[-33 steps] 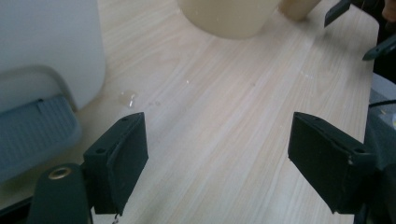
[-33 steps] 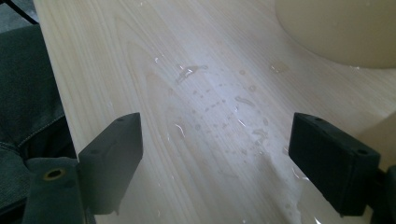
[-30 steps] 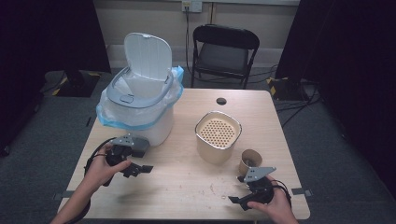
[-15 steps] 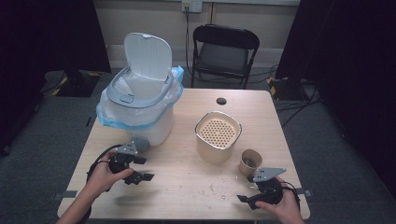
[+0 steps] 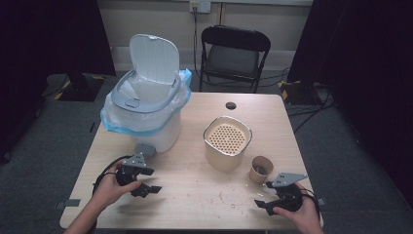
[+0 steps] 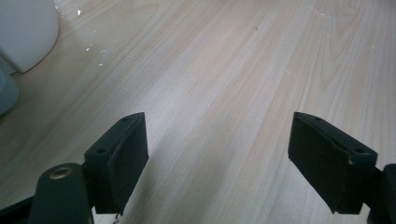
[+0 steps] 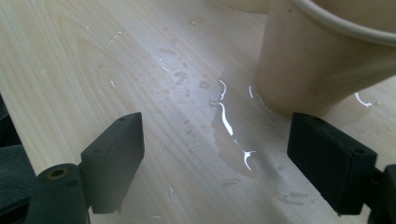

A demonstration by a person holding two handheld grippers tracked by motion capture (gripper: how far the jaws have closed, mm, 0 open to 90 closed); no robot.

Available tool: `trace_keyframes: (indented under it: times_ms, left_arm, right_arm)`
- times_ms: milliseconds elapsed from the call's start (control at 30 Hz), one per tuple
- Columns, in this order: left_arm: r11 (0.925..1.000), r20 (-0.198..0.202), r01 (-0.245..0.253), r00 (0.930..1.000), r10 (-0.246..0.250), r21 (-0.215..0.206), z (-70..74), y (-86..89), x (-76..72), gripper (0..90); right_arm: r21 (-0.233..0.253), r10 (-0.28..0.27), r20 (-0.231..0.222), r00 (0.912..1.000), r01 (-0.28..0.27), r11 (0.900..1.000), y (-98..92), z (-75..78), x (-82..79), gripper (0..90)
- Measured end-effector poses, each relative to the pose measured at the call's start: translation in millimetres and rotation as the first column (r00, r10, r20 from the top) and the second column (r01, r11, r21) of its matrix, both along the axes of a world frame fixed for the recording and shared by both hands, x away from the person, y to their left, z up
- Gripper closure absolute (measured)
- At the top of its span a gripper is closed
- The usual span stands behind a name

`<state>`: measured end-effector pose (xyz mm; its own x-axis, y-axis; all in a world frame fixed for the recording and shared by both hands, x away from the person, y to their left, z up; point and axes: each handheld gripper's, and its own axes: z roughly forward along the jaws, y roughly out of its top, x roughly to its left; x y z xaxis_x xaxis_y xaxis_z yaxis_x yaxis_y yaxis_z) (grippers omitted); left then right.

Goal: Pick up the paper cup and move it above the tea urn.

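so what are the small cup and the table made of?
Cup: looks like brown paper, matte, with a rolled rim; plastic can't be ruled out. Table: light wood or wood-look laminate, smooth, with visible straight grain and wet streaks glinting beside the cup in the right gripper view.

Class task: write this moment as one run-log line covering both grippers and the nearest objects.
left gripper: open, over bare table | right gripper: open, holding nothing | cup: upright, near right gripper | bin: lid up

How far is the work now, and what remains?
Done: the bin stands open with its liner in. In hand: nothing; the left gripper and right gripper are open and empty, low over the table. Left: probably the paper cup beside the right gripper, untouched.
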<state>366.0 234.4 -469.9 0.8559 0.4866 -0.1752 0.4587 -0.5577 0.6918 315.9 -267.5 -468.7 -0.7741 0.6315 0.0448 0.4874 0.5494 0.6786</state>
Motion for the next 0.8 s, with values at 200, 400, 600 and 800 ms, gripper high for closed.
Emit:
trace_keyframes:
  times_ms: [200,400,600,800]
  left_arm:
    - [0.9993,0.023,0.021,0.9995,-0.021,0.030,-5.7,-0.4,-2.2,19.8]
    - [0.9985,0.035,0.038,0.9986,-0.039,0.040,-11.6,-0.7,-3.2,19.8]
    - [0.9983,0.049,0.046,0.9977,-0.048,0.036,-14.7,-0.4,-3.0,19.7]
    - [0.9978,0.051,0.048,0.9974,-0.051,0.046,-19.3,1.4,-3.5,19.1]
  right_arm:
    - [0.007,-0.032,0.007,0.9995,0.032,0.999,-6.3,0.8,2.2,18.6]
    - [0.010,-0.064,0.012,0.9979,0.064,0.998,-11.0,-0.1,6.4,18.9]
    - [0.013,-0.087,0.013,0.9961,0.087,0.996,-14.2,-1.3,11.6,18.8]
    - [0.018,-0.102,0.020,0.9945,0.102,0.995,-14.0,-1.3,16.4,18.3]
